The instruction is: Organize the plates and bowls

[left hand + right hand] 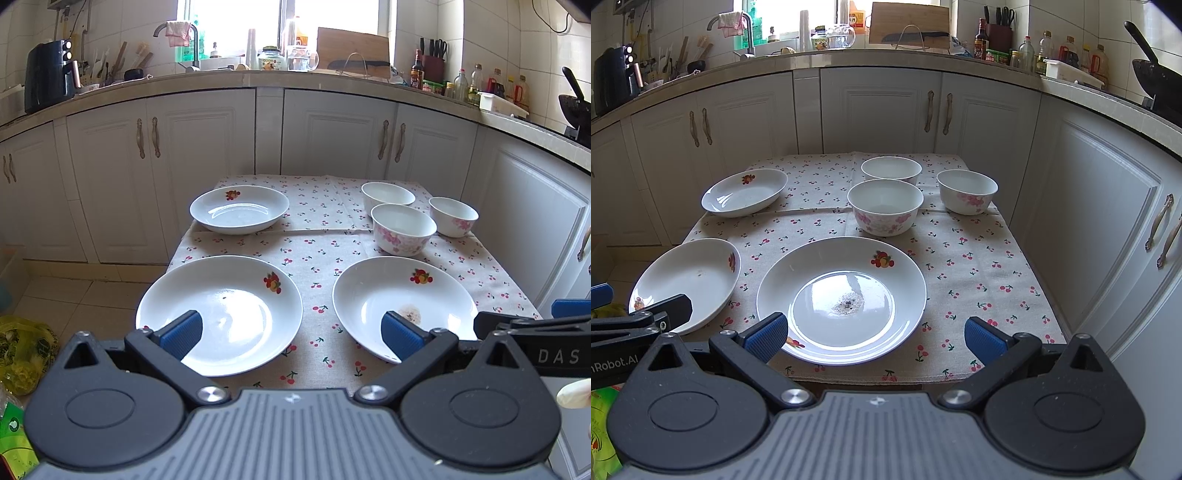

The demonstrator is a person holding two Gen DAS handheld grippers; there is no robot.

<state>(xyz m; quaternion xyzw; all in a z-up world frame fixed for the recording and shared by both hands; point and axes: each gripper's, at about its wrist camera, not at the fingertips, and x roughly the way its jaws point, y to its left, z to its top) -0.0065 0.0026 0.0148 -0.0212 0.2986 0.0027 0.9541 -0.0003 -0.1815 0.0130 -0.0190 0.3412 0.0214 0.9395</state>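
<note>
Plates: three, on the cherry-print cloth (pixel 979 258). Bowls: three, grouped at the far right. Left gripper (pixel 291 332) is spread wide and empty, above the gap between the near-left plate (pixel 221 314) and near-right plate (pixel 842 295). Right gripper (pixel 873 334) is likewise spread and empty, the near-right plate just ahead between its jaws. Far plate (pixel 746 192) and bowls (pixel 886 210) lie well apart from both.

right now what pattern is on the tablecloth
Small red cherries on a beige tablecloth, clearest in the right wrist view.

White cabinets (pixel 207 147), tiled floor (pixel 74 295), bright window (pixel 280 22)
</note>
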